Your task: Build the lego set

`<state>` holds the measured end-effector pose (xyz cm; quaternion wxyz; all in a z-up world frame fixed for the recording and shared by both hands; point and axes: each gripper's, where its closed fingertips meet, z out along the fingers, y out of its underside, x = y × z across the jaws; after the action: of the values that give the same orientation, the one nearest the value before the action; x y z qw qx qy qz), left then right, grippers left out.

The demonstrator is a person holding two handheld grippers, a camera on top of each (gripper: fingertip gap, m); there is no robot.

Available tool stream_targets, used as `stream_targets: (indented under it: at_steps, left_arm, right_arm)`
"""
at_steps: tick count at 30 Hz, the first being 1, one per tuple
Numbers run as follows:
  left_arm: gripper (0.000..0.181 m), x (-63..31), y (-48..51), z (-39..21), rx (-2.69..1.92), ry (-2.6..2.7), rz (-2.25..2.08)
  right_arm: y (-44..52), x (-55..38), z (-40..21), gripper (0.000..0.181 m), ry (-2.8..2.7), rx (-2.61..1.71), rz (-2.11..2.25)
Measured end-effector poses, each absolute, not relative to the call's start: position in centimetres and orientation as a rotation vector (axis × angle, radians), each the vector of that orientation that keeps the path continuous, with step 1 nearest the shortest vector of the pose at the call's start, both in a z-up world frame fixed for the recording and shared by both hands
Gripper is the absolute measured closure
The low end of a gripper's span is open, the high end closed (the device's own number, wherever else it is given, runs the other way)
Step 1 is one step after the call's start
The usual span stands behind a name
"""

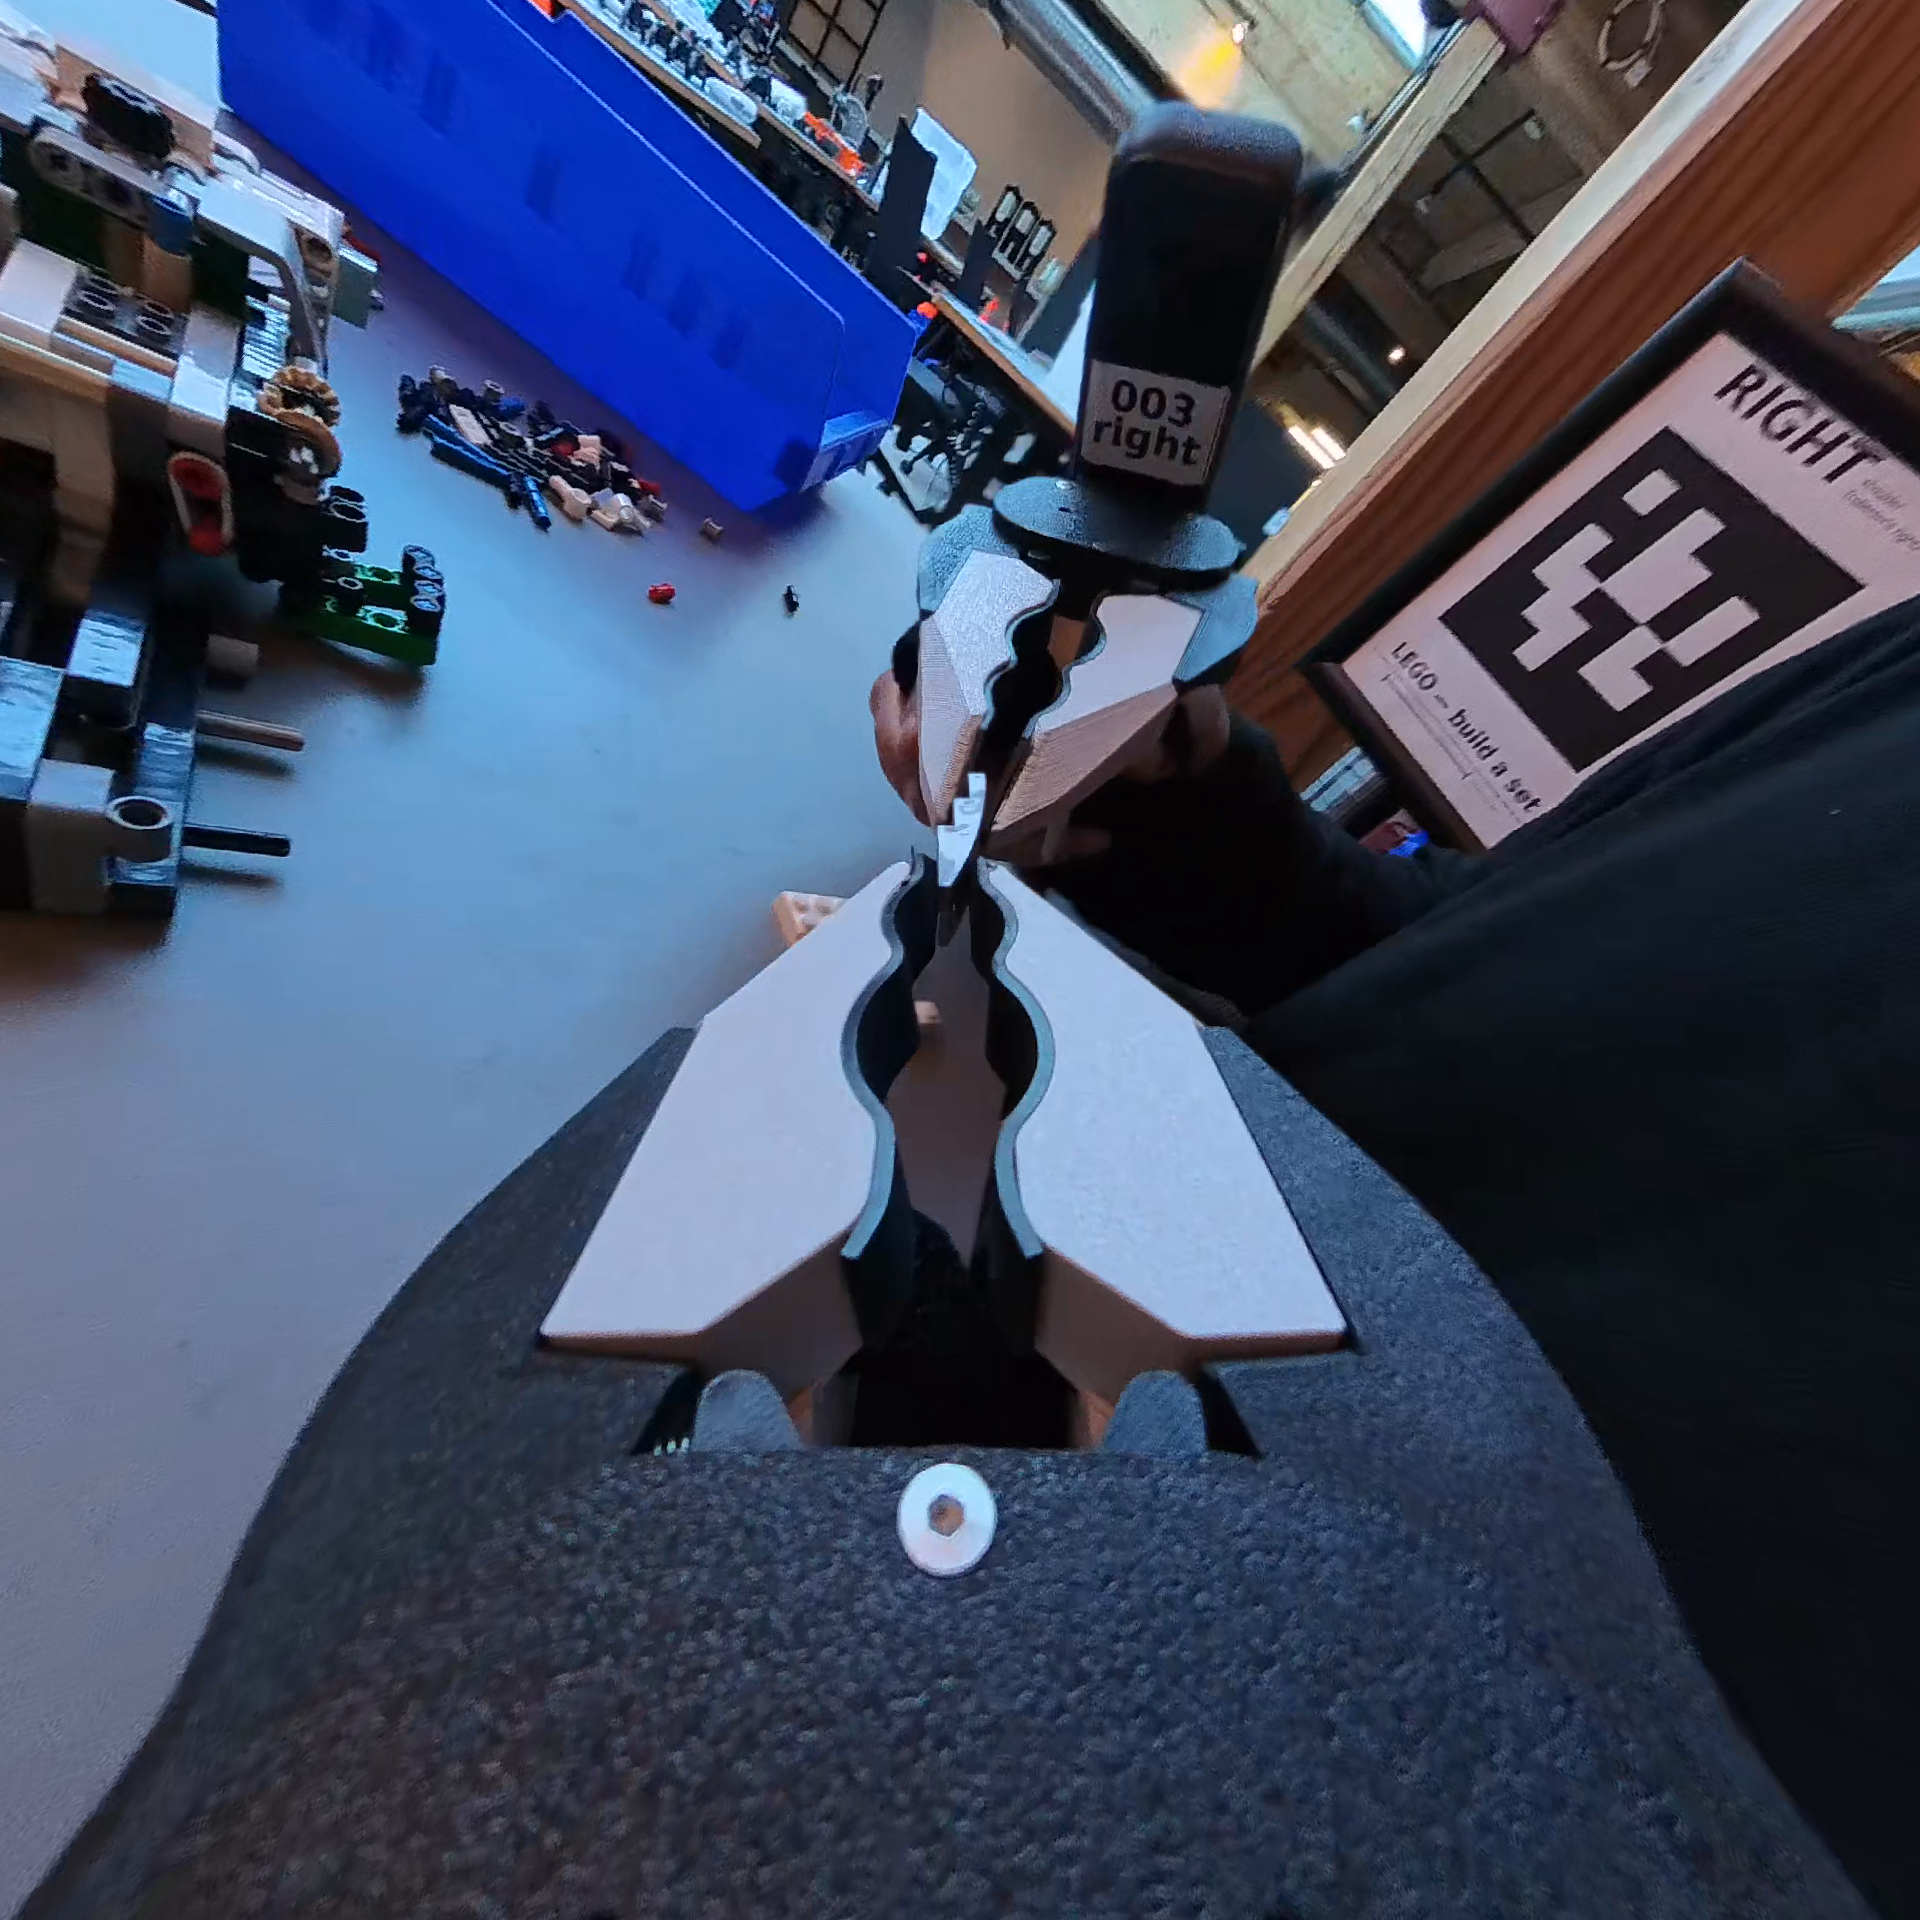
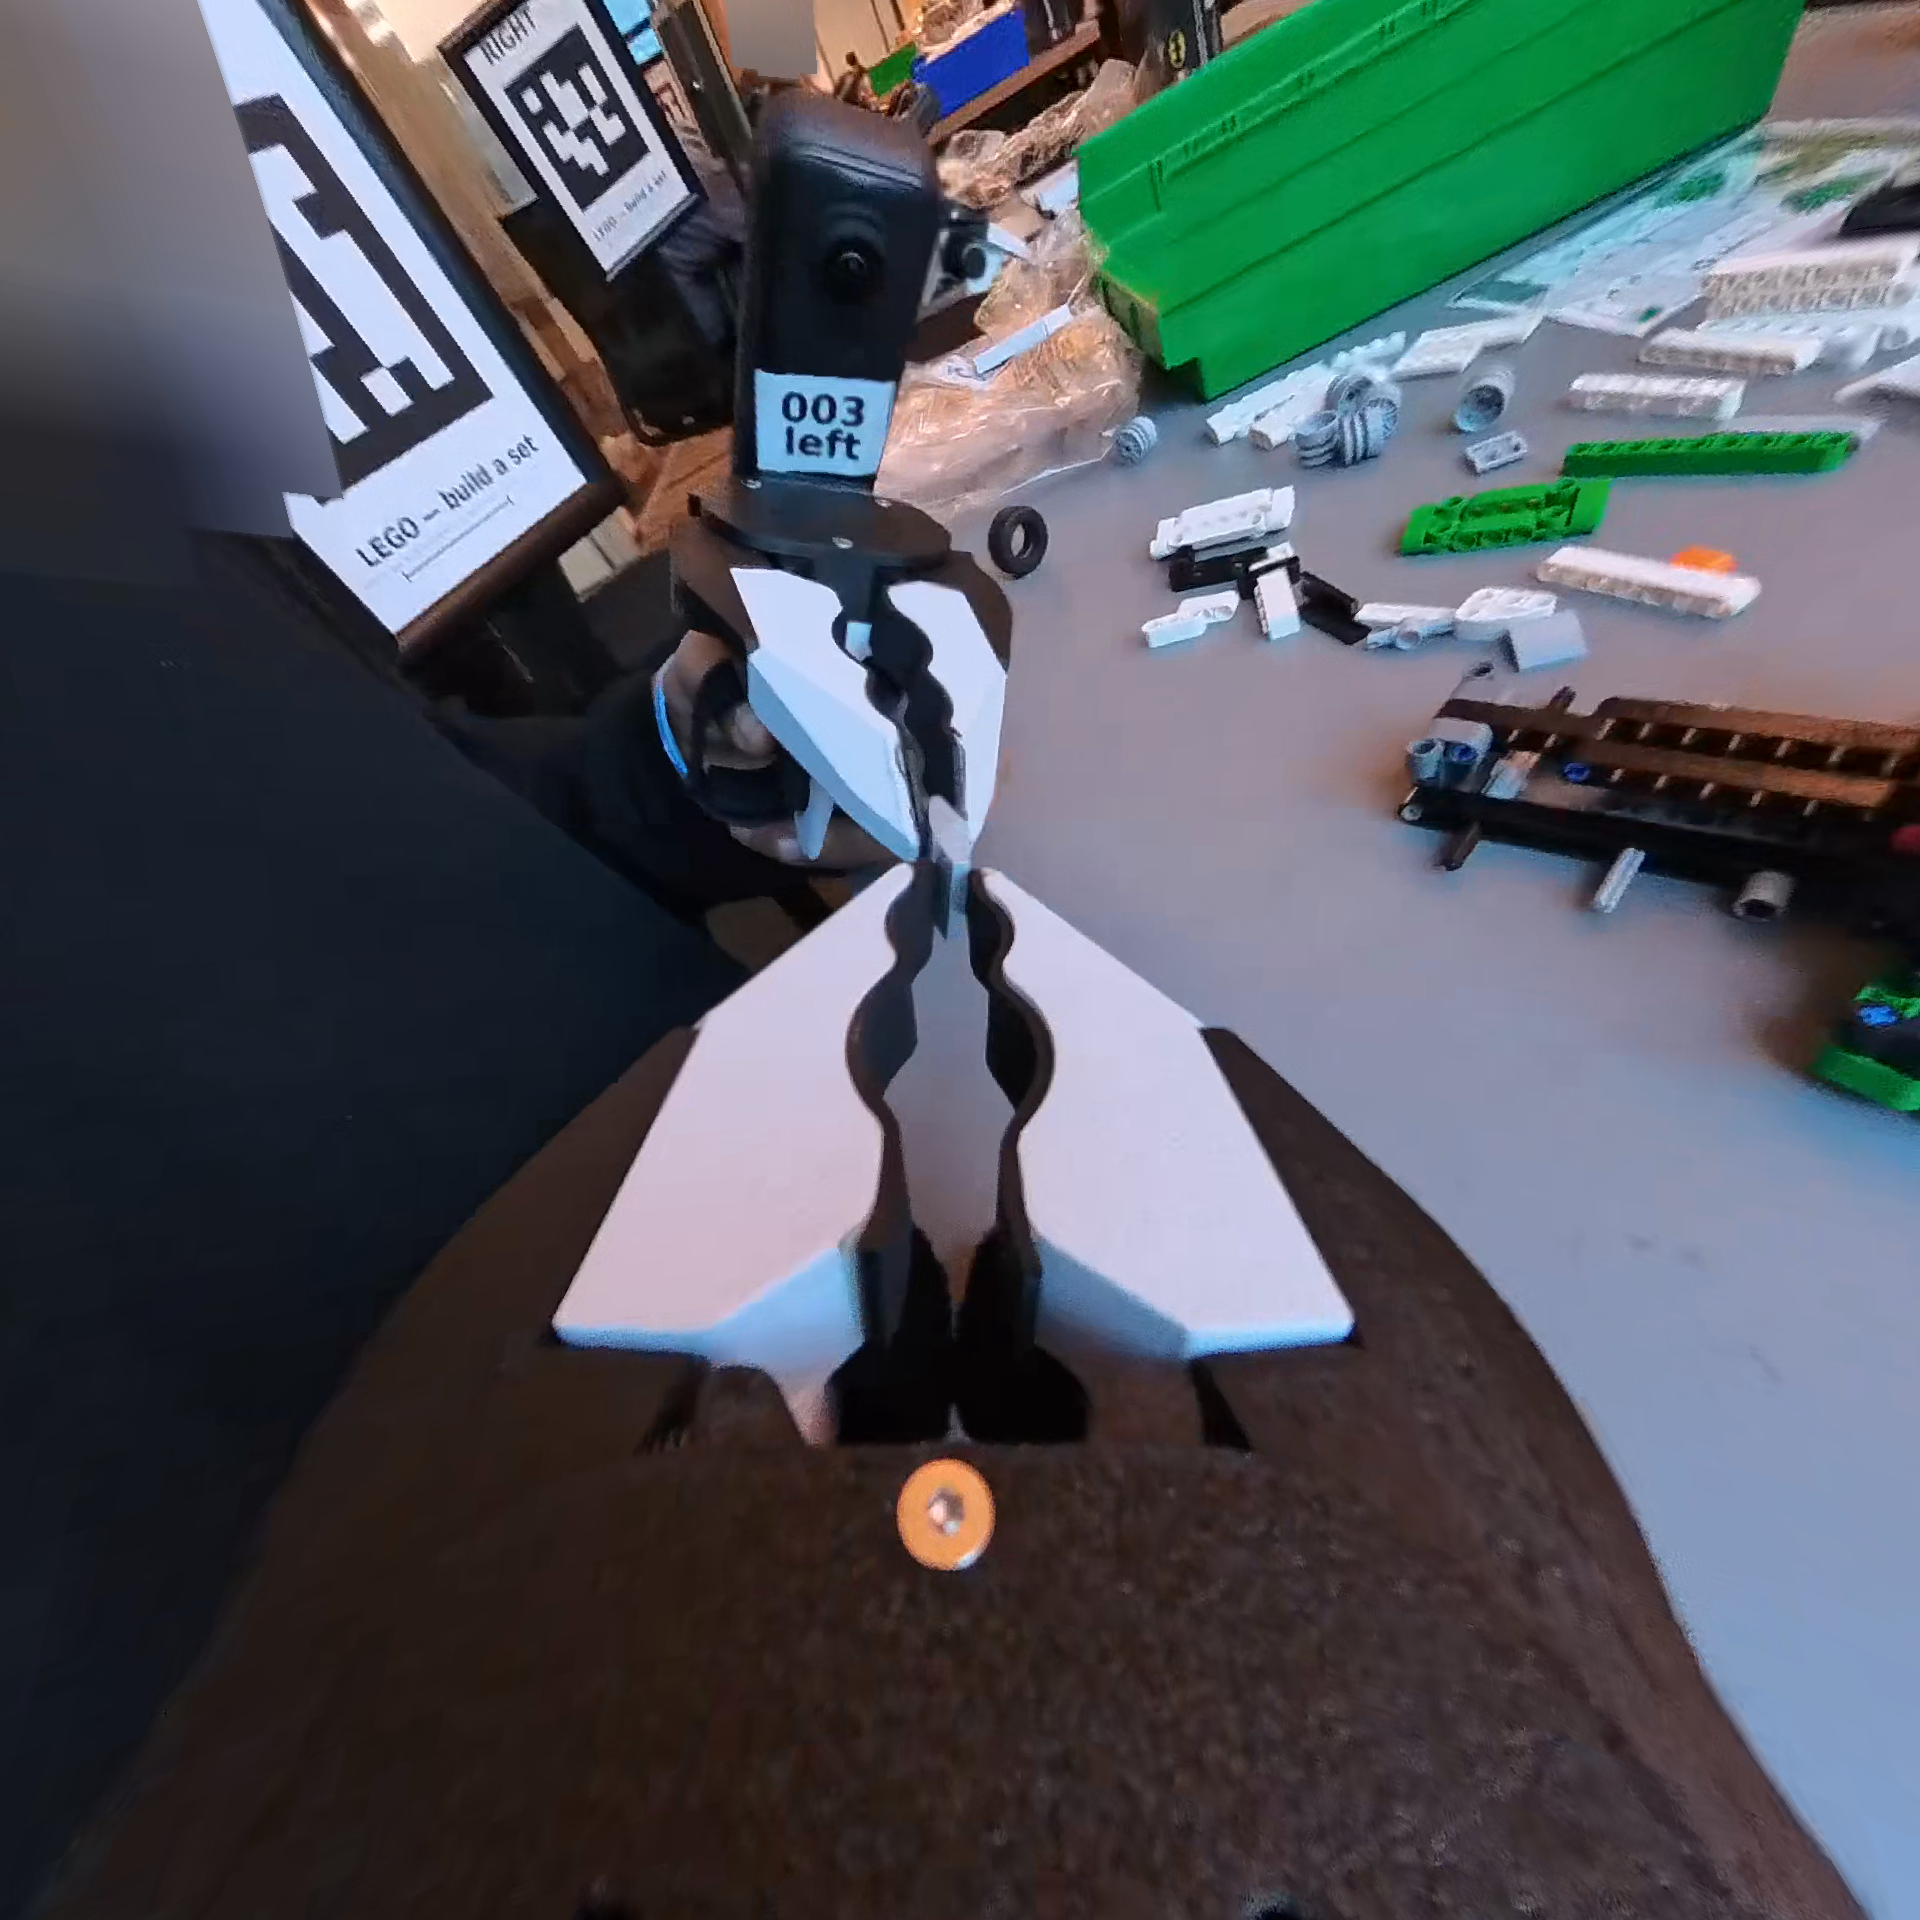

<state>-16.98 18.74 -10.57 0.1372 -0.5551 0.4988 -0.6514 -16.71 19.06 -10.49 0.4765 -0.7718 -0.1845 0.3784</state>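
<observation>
Held above the table [image 1: 520, 1039], my left gripper [image 1: 948, 883] and right gripper [image 2: 943, 883] meet tip to tip, both clamped on one small white lego piece [image 1: 961, 836], its long axis running straight between them.

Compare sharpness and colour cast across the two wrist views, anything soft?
Left wrist view: mostly sharp, with a cool blue cast on the table; fisheye bends the blue bin; the small white piece between the tool tips is crisp. Right wrist view: motion-blurred, especially the green bin and the loose parts at right; its own tool is soft; a masking patch lies top-left.
</observation>
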Motion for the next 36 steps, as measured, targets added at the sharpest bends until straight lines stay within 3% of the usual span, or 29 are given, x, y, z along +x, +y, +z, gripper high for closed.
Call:
stream_targets:
  at_steps: [3,5,10,14,19,22,25,32,36]
  left_arm:
    - [0.173,-16.7,19.6,-11.4,-1.584,1.467,-1.675]
    - [0.159,-16.7,19.7,-11.5,-1.479,1.527,-1.492]
    - [0.155,-16.7,20.6,-12.8,-1.156,1.734,-0.861]
    - [0.159,-16.8,20.3,-13.2,-1.031,1.822,-0.699]
    - [0.15,-16.9,19.6,-14.1,-0.99,1.906,-0.637]
    - [0.162,-16.6,19.9,-14.4,-0.981,1.908,-0.568]
    - [0.166,-16.5,20.0,-14.9,-1.059,1.906,-0.596]
    - [0.166,-18.1,20.4,-17.2,-1.461,1.941,-0.787]
    - [0.165,-18.2,19.8,-17.4,-1.549,1.951,-0.868]
  right_arm:
    - [19.4,-16.4,-11.4,0.178,-0.333,-1.932,1.06]
    - [19.6,-16.1,-12.0,0.178,-0.236,-1.959,1.152]
    - [19.5,-16.4,-12.9,0.178,-0.131,-2.029,1.33]
    - [19.5,-16.3,-13.3,0.178,-0.115,-2.039,1.369]
    - [19.5,-16.5,-13.1,0.178,-0.074,-2.014,1.442]
    - [19.3,-16.8,-13.5,0.178,-0.08,-2.032,1.438]
    - [19.5,-16.5,-13.9,0.177,-0.113,-2.054,1.336]
    - [16.5,-12.4,-15.3,0.15,-0.396,-2.242,0.699]
    - [14.2,-11.3,-17.3,0.147,-0.491,-2.352,0.39]
